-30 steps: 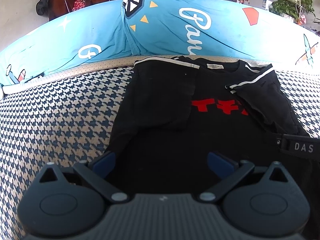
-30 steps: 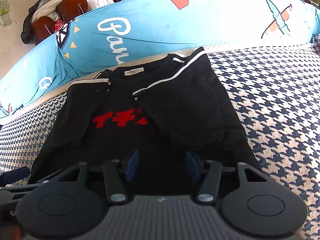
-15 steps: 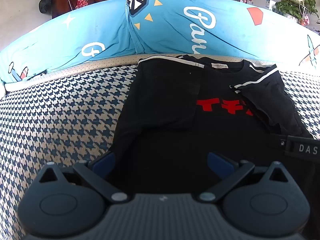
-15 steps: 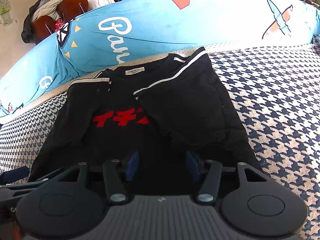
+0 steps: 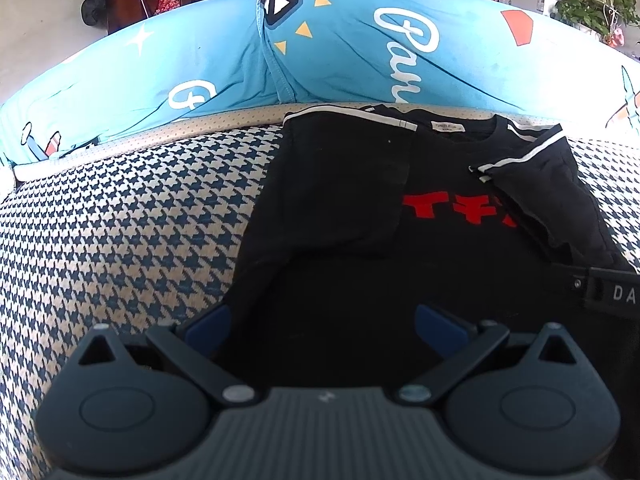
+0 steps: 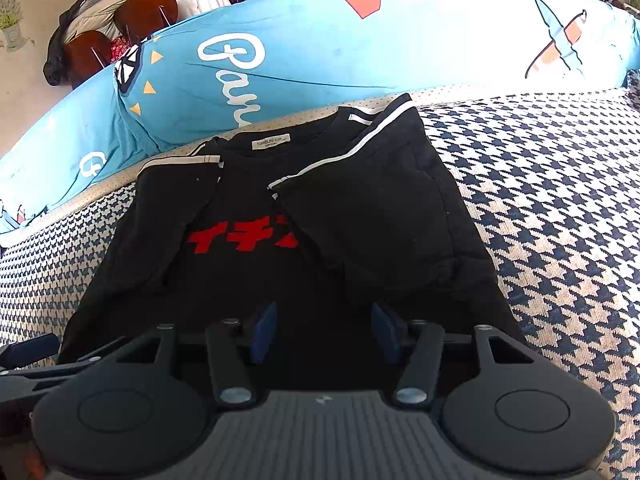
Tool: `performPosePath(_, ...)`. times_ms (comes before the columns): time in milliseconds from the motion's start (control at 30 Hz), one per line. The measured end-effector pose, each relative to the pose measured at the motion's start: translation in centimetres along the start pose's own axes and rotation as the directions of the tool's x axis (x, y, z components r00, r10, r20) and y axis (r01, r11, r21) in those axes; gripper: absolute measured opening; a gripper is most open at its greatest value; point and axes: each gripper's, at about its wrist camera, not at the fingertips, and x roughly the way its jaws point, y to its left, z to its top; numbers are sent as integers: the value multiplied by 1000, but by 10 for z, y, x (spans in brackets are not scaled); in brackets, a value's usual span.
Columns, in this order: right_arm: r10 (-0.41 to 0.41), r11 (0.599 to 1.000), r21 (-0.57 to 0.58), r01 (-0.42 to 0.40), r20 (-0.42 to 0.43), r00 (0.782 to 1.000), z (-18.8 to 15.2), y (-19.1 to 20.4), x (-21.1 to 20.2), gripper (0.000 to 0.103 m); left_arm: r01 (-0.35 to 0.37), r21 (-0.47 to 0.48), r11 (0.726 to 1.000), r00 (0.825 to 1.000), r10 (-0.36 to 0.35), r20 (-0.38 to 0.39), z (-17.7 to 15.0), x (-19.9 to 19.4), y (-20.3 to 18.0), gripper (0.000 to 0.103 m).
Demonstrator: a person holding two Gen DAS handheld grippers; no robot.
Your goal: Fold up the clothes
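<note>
Left wrist view: black T-shirt [image 5: 340, 216] lies flat on the houndstooth cover [image 5: 120, 220], collar toward the blue printed bolster [image 5: 340, 52], hem toward me. Both sleeves are turned inward over the chest; the red lettering [image 5: 452, 210] shows between them. Long axis of the shirt runs straight away from the tongs, collar far, hem near.

Left tongs [image 5: 322, 320] are spread wide, blue pads apart, nothing between them, hovering over the hem on the shirt's left side. Right tongs [image 6: 324, 328] are also spread, narrower gap, nothing pinched, over the hem toward the right side. I cannot tell whether either pad touches cloth.

Right wrist view: neck label [image 6: 271, 142] is readable as a white tag, white shoulder stripe [image 6: 348, 156] crosses the folded right sleeve. The two tongs sit side by side; each is nearer its own half of the hem.

Judgement: sleeves are in, body is still at full length. The remaining fold would be hem toward collar, along that long axis, each tong taking its own hem corner.

Containers: none in view.
</note>
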Motion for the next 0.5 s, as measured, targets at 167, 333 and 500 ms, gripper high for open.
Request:
performPosePath(167, -2, 1000, 1, 2, 0, 1000, 0, 0, 0, 53, -5, -2, 1000, 1000, 5, -3, -1, 1, 1, 103)
performPosePath(333, -2, 1000, 1, 2, 1, 1000, 1, 0, 0, 53, -13, 0, 1000, 1000, 13, -6, -1, 3, 2, 103)
performPosePath(500, -8, 1000, 5, 8, 18, 1000, 6, -4, -2, 53, -23, 3, 1000, 1000, 23, -12, -2, 6, 4, 103)
